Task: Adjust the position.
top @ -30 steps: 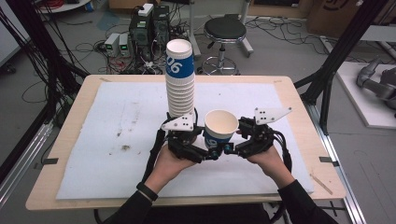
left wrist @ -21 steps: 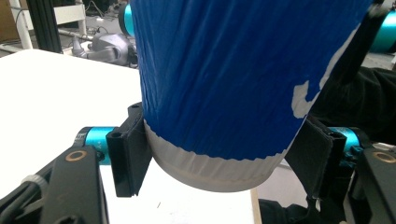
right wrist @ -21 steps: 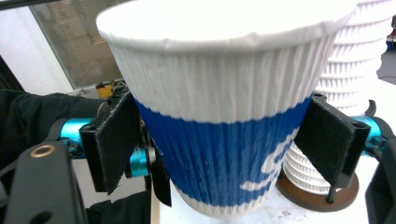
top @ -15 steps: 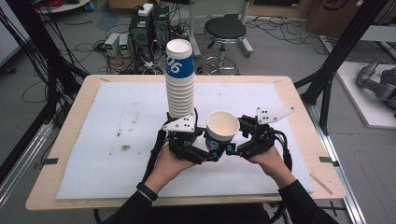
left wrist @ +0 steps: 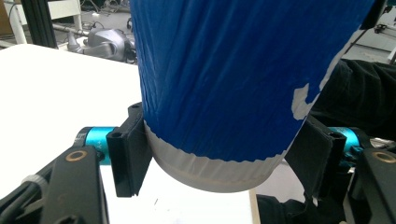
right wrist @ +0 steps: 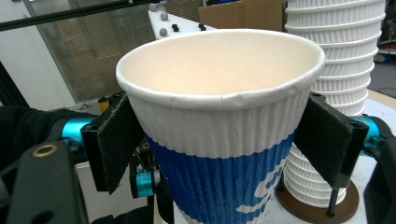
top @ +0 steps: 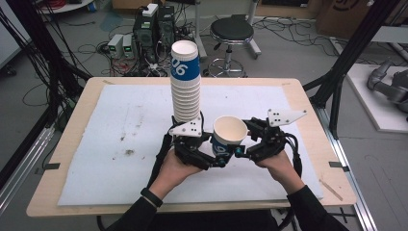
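A white and blue ribbed paper cup [top: 230, 135] stands upright, mouth up, just above the white mat, held between both grippers. My left gripper [top: 217, 158] comes from the left, and in the left gripper view its pads [left wrist: 130, 156] press the cup's lower wall [left wrist: 224, 93]. My right gripper [top: 239, 150] comes from the right. Its pads [right wrist: 327, 140] lie against the cup [right wrist: 219, 116] just below the rim. A tall stack of matching cups [top: 185, 82] stands directly behind the left gripper, on a brown disc [right wrist: 317, 205].
The white mat [top: 120, 144] covers most of the wooden table [top: 91, 96]. Beyond the far edge are a black stool [top: 232, 31], electronics boxes [top: 154, 24] and loose cables. Black frame posts [top: 351, 53] rise at both sides.
The cup and both grippers have drifted very slightly toward the near edge. Both holds look the same.
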Demonstrator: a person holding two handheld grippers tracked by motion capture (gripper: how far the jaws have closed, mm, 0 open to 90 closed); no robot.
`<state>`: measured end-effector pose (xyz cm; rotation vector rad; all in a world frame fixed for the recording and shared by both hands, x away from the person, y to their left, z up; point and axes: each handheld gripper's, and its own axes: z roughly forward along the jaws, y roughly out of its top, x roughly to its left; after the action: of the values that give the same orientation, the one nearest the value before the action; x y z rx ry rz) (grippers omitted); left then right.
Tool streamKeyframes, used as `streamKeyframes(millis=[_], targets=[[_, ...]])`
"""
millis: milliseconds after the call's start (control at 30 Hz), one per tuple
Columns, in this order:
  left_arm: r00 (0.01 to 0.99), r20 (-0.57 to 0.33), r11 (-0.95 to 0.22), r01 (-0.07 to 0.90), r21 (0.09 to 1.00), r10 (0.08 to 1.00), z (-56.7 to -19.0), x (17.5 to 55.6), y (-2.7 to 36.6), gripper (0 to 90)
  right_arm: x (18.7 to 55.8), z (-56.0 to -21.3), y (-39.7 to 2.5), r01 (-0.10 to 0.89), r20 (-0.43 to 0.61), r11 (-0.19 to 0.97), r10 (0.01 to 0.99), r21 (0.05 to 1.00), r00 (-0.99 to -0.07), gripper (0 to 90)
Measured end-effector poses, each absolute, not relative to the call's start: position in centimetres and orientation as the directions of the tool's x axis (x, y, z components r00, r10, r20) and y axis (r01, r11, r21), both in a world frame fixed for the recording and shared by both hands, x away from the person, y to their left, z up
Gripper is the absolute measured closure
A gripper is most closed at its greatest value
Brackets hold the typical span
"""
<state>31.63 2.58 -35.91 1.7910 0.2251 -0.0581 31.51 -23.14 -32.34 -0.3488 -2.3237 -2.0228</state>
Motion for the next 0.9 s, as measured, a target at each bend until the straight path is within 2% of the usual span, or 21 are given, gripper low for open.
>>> streamKeyframes(millis=[167,300,433,667,900], targets=[[0.981,-0.159,-0.208,0.18,0.961,0.114,-35.88,31.61,2.6,28.8,31.51,-32.32,-23.2,0.196,0.179,0.116,0.139,0.974,-0.974,19.8],[0.979,-0.168,-0.196,0.187,0.963,0.111,-35.79,31.49,2.41,21.8,31.51,-32.35,-23.2,0.198,0.181,0.12,0.143,0.973,-0.973,20.0],[0.978,-0.179,-0.181,0.196,0.964,0.108,-35.66,31.52,2.44,19.7,31.52,-32.43,-23.14,0.197,0.178,0.125,0.143,0.973,-0.974,20.1],[0.975,-0.184,-0.165,0.203,0.965,0.122,-35.49,31.5,2.57,19.7,31.45,-32.59,-22.83,0.192,0.173,0.139,0.142,0.971,-0.975,20.2],[0.977,-0.173,-0.171,0.193,0.966,0.122,-35.44,31.44,2.68,26.5,31.39,-32.67,-22.62,0.192,0.173,0.145,0.136,0.971,-0.976,20.3]])
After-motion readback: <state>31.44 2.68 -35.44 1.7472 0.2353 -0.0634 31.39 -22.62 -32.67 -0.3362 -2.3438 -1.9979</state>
